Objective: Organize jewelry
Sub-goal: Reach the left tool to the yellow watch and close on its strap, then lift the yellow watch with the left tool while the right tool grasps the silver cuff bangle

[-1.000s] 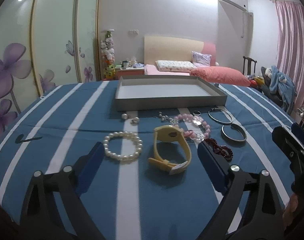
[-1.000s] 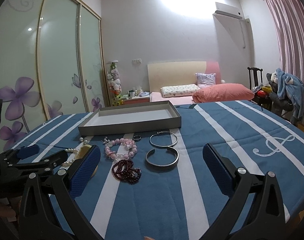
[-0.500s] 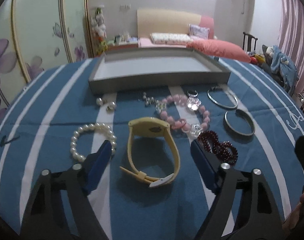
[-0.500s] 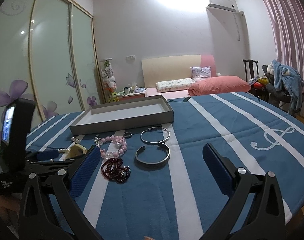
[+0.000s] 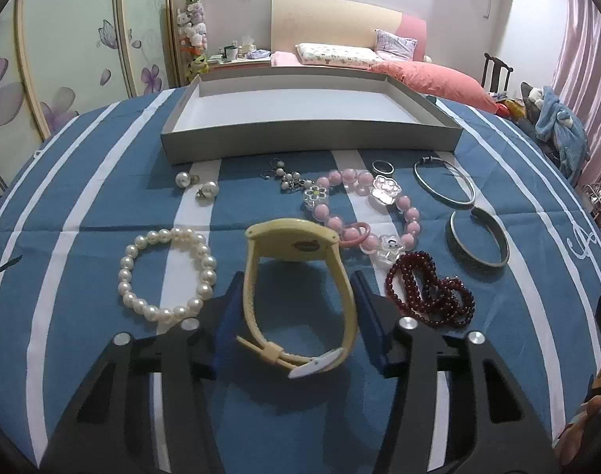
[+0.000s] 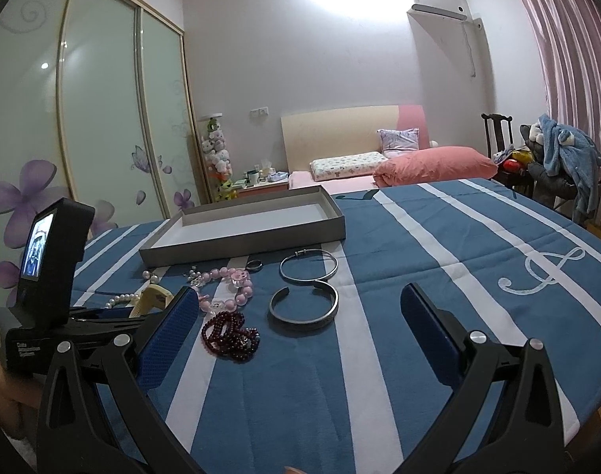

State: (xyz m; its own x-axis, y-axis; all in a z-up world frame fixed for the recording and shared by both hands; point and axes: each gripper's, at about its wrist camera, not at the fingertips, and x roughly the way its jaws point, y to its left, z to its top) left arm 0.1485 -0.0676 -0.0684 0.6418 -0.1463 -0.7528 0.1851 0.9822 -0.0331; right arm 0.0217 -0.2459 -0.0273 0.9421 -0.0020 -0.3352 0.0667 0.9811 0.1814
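Note:
A yellow watch [image 5: 296,237] stands on its strap on the blue striped cloth. My left gripper [image 5: 296,280] straddles the strap; its jaws are closing, the blue pads [image 5: 227,316] right at the strap's sides, which do not look squeezed. Around it lie a pearl bracelet [image 5: 205,264], a pink bead bracelet [image 5: 332,221] and dark red beads [image 5: 427,292]. The empty grey tray [image 5: 308,138] sits beyond. My right gripper [image 6: 300,292] hovers open and empty over the cloth, just behind the red beads [image 6: 229,335] and a silver cuff [image 6: 304,320].
Two pearl earrings [image 5: 209,189], a small ring [image 5: 373,166], a thin silver bangle [image 5: 434,193] and the cuff [image 5: 478,262] lie in front of the tray. The left gripper's body and screen [image 6: 44,256] fill the right wrist view's left. A bed and a chair stand behind.
My left gripper came forward and tilted down over the yellow watch, and its jaws narrowed from wide apart to the strap's sides. The right gripper stayed where it was.

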